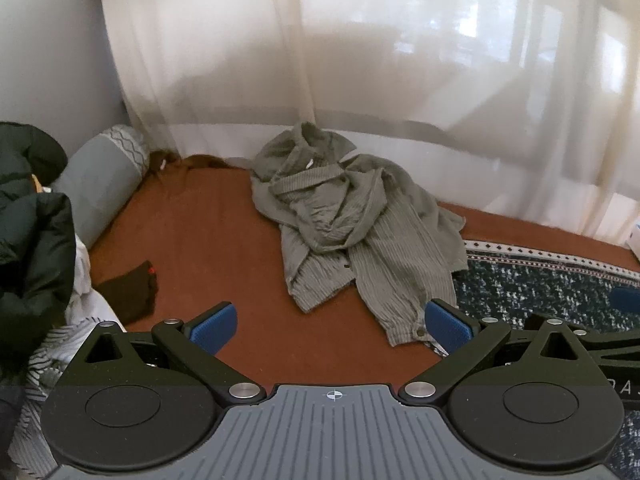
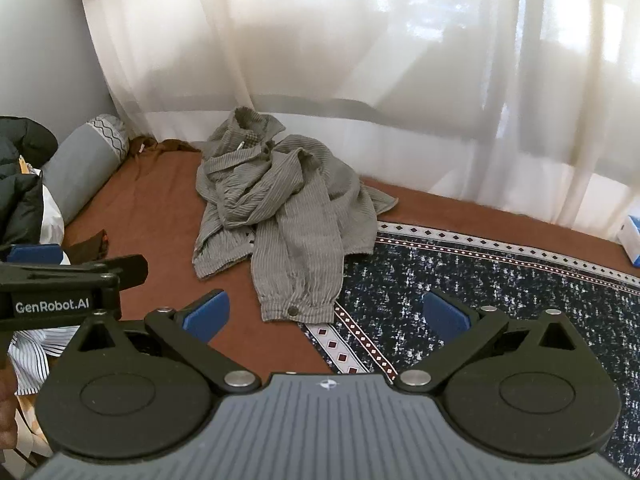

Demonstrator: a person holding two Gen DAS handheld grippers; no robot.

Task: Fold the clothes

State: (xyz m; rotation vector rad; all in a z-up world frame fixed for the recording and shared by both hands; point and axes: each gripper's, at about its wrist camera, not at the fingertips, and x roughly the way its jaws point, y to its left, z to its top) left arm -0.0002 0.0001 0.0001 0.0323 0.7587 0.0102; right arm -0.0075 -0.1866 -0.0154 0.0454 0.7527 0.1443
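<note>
The left tongs (image 1: 331, 326) stand wide apart with nothing between the blue pads; the right tongs (image 2: 326, 314) are spread just as wide and also empty; both tilt down toward the bed (image 1: 200, 224), which is covered in a rust-brown sheet.

The shirt (image 1: 344, 220), grey and finely striped, lies crumpled in a heap ahead of both tongs, on the sheet; its collar points away toward the curtain (image 1: 360, 60) and a buttoned cuff (image 2: 294, 308) trails back toward the tongs, so its long axis runs roughly near to far; the right edge spills onto a dark patterned blanket (image 2: 500, 280).

The cuff sits just ahead of the gap in the right tongs, slightly left of centre, while in the left view it lies just beside the right-hand pad; I judge the cuff the nearest hold for either hand, the right perhaps a little better lined up; the collar is well beyond.

The right view shows the left tongs from the side at its left edge, and more of the blanket; the left view alone shows a dark sock (image 1: 130, 294) clearly on the sheet, a grey bolster (image 1: 100, 184), and a black puffer jacket (image 1: 28, 220) heaped at left.
</note>
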